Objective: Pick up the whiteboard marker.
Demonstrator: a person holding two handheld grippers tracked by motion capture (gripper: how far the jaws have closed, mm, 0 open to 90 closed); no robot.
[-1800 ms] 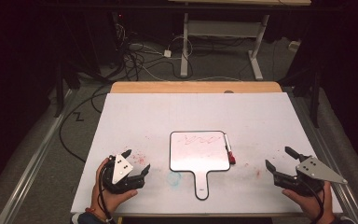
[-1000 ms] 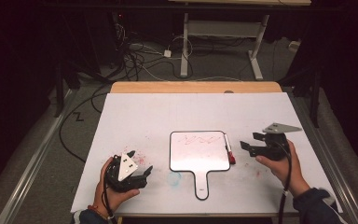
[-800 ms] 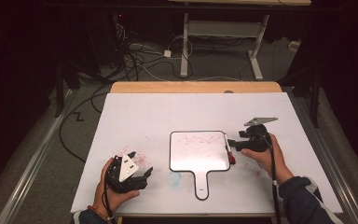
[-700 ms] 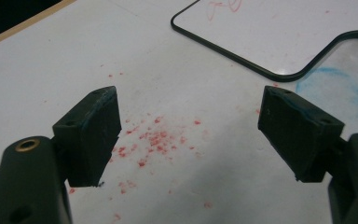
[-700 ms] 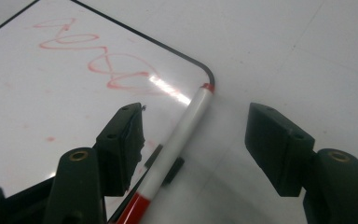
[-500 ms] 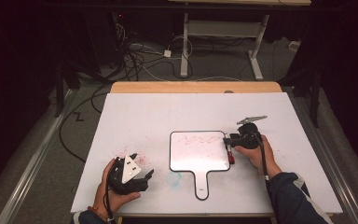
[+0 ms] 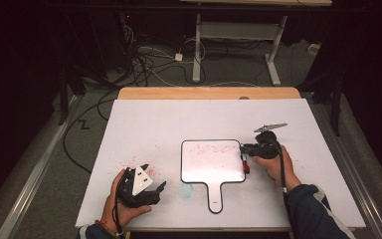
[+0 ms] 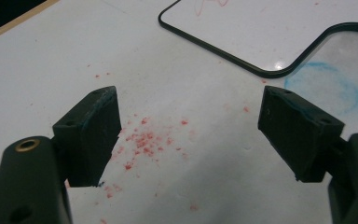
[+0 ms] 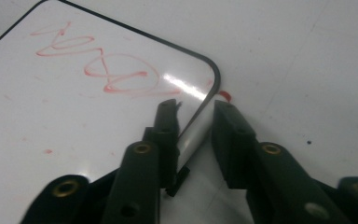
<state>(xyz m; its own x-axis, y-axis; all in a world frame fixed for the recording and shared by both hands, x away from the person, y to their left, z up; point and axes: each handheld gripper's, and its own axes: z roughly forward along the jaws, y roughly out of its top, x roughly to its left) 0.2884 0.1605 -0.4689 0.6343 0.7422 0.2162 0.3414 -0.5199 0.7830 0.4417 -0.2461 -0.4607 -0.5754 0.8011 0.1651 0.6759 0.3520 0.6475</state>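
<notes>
Your right gripper (image 7: 247, 151) sits at the right edge of the small handled whiteboard (image 7: 211, 162), where a marker (image 7: 246, 164) with a red end lies along the board's frame. Its jaws have just been closing, and in the right gripper view they stand narrow on either side of the marker's pale barrel (image 9: 196, 126) — one jaw over the board's surface, the other over the white table sheet (image 7: 179, 119). Whether the pads already press on the barrel can't be told from these frames; a thin gap seems to remain on one side. The board lies flat near the middle of the sheet, handle pointing toward you, with red scribbles (image 9: 98, 63) across its upper part. Your left gripper (image 7: 149, 181) rests low on the sheet at the near left, well apart from the board — its jaws are spread wide with nothing between them, over a scatter of red specks (image 8: 144, 140). A faint blue smudge (image 8: 326, 86) marks the sheet just beside the board's lower left corner.
</notes>
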